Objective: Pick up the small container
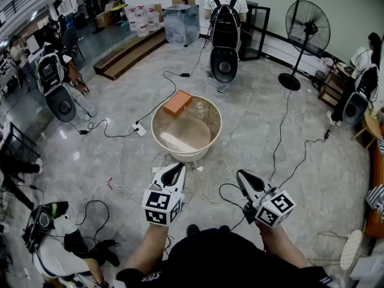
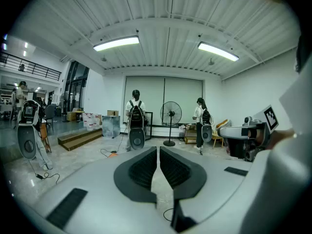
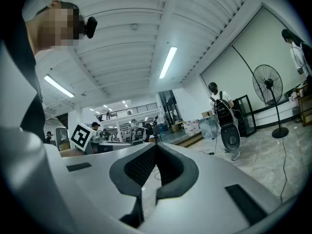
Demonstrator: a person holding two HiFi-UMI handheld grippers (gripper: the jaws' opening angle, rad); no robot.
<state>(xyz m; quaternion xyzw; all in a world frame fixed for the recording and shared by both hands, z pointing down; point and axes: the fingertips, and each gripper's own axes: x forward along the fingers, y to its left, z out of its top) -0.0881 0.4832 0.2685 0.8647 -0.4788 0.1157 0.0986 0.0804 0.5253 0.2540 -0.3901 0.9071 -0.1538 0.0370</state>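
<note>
Nearest, the left gripper and the right gripper are held side by side above the grey marble floor, well apart from each other. In the left gripper view, the left gripper is seen clenched, its ribbed pads drawn together with nothing between them. In the right gripper view, the right gripper is likewise seen clenched and empty. Loose cables are strewn on the floor under both. Just beyond them a round beige basin is set. At its far side an orange box is placed, and the small container, clear and upright, is found just right of it. Farther off, a person with a backpack is seen standing, and a pedestal fan is placed to the far right.
</note>
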